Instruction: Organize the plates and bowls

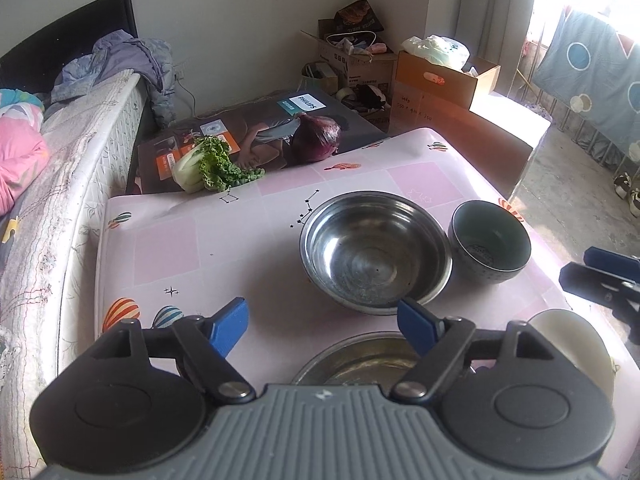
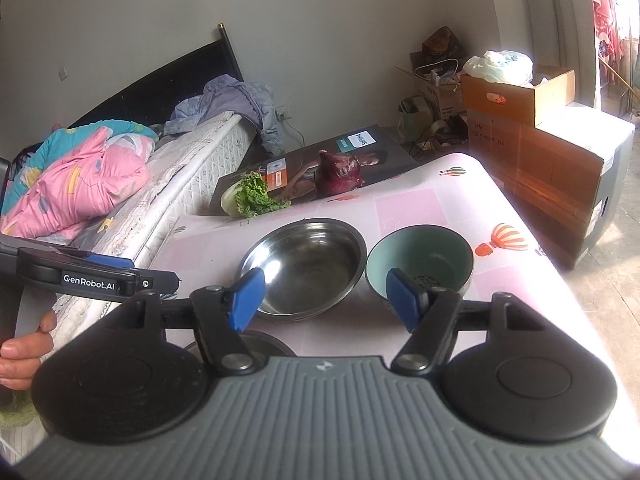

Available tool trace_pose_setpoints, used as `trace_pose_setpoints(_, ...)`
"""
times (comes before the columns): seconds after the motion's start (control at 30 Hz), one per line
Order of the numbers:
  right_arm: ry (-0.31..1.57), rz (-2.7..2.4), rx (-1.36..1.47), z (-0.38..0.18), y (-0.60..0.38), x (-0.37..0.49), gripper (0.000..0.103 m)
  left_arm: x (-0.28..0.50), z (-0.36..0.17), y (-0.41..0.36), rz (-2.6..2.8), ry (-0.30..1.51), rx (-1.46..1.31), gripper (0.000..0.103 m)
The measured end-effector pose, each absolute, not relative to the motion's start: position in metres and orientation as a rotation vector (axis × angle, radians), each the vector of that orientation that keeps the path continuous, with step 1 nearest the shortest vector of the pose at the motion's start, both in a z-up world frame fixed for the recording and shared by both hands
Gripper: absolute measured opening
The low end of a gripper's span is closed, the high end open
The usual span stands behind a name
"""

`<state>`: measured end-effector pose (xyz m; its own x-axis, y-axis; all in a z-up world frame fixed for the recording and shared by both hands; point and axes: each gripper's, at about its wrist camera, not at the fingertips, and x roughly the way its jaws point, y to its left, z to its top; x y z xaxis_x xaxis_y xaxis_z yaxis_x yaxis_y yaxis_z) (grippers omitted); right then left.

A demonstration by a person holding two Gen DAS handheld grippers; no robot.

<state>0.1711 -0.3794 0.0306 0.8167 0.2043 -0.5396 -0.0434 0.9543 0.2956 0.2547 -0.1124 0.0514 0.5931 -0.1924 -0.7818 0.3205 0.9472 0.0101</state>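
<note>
Blue on both sets of pads, with clear space between each pair. On the left gripper (image 1: 324,324): stands apart, clamps nothing, hangs over the far edge of a shallow steel dish (image 1: 360,356) lying directly below the fingers. On the right gripper (image 2: 324,296): likewise apart and empty, poised above the pink tablecloth (image 2: 520,280).

Straight ahead of the left gripper, just past the dish: the large steel bowl (image 1: 376,252), upright, mouth up, empty. Just beside it on the right: the teal-lined ceramic bowl (image 1: 490,240), also upright. Cannot tell from either view whether the two rims touch. Lower right in the left wrist view, near the table's corner: a white dish (image 1: 572,340), partly hidden behind the gripper body; plate or bowl, cannot tell.

Seen along the right gripper: ceramic bowl (image 2: 424,248) dead ahead, half behind the right-hand pad; steel bowl (image 2: 308,264) ahead and to the left. So, as a judgement: right gripper nearer the ceramic bowl, left gripper lined up on the steel bowl. Round pieces throughout, so no long axis to match, only a rim to meet.

Farther out, past the table's far edge: a leafy cabbage (image 1: 208,164) and a red onion (image 1: 316,136) on a printed box, well apart from the bowls.
</note>
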Motion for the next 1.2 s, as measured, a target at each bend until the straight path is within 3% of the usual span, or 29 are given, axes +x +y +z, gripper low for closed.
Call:
trace_pose_setpoints(0.6, 0.606, 0.063, 0.385, 0.033, -0.443, 0.114, 0.068, 0.23, 0.043, -0.176, -0.45, 0.896, 0.101, 0.082)
trace_pose_setpoints(0.83, 0.657, 0.037, 0.484, 0.005, -0.488, 0.14, 0.066, 0.259, 0.02, -0.219, -0.483, 0.964, 0.095, 0.056)
trace_pose_setpoints(1.13, 0.766, 0.068, 0.577, -0.041, -0.527, 0.218, 0.045, 0.295, -0.01, -0.269, -0.488, 1.041, 0.098, 0.019)
trace_pose_setpoints(1.2, 0.79, 0.087, 0.594, -0.051, -0.533, 0.238, 0.04, 0.303, -0.015, -0.273, -0.477, 1.062, 0.083, 0.018)
